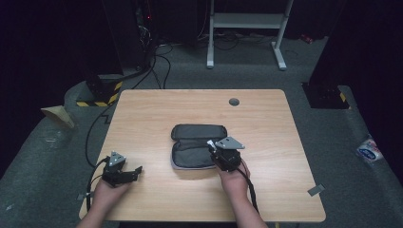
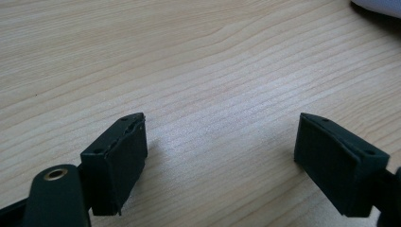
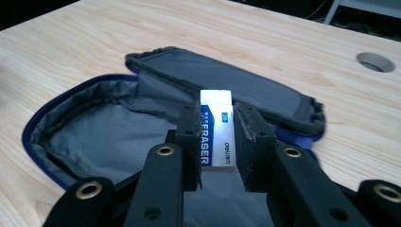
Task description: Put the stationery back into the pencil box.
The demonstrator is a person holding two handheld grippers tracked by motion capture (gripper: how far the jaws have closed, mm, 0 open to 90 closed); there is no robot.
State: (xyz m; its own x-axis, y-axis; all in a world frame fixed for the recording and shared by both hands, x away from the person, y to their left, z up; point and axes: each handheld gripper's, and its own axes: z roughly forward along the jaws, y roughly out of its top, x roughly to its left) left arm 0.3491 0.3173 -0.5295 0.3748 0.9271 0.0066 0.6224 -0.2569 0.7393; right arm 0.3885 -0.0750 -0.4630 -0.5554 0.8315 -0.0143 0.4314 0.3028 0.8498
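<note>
Dark room all around, grey carpet, some metal stand legs (image 1: 280,52) at the far end, and one light wooden table (image 1: 157,109) in the middle with a cable hole (image 1: 234,101) near its far edge.

Biggest thing on it is a grey fabric pencil case (image 1: 195,145), unzipped and lying flat open about mid-table, with its lid flap folded toward the far side. It looks soft and floppy with a thin lining, so I'd guess it sags or slides if you tug one wall; better to pin it by the stiffer zipper edge than by the cloth.

Right gripper (image 1: 212,145) hangs over the near right part of the open case, its jaws pinching a white eraser (image 3: 216,135) by the two long sides, over the printed paper sleeve. That eraser should be light, a bit rubbery and grippy. The sleeve is the slick part, so I reckon it could slip out of the sleeve if squeezed only at the end. Taking it around the middle, like now, seems the safe spot. No need to squeeze hard, it isn't fragile.

Left gripper (image 1: 136,170) sits at the near left, jaws spread with nothing between them, just bare wood below.
</note>
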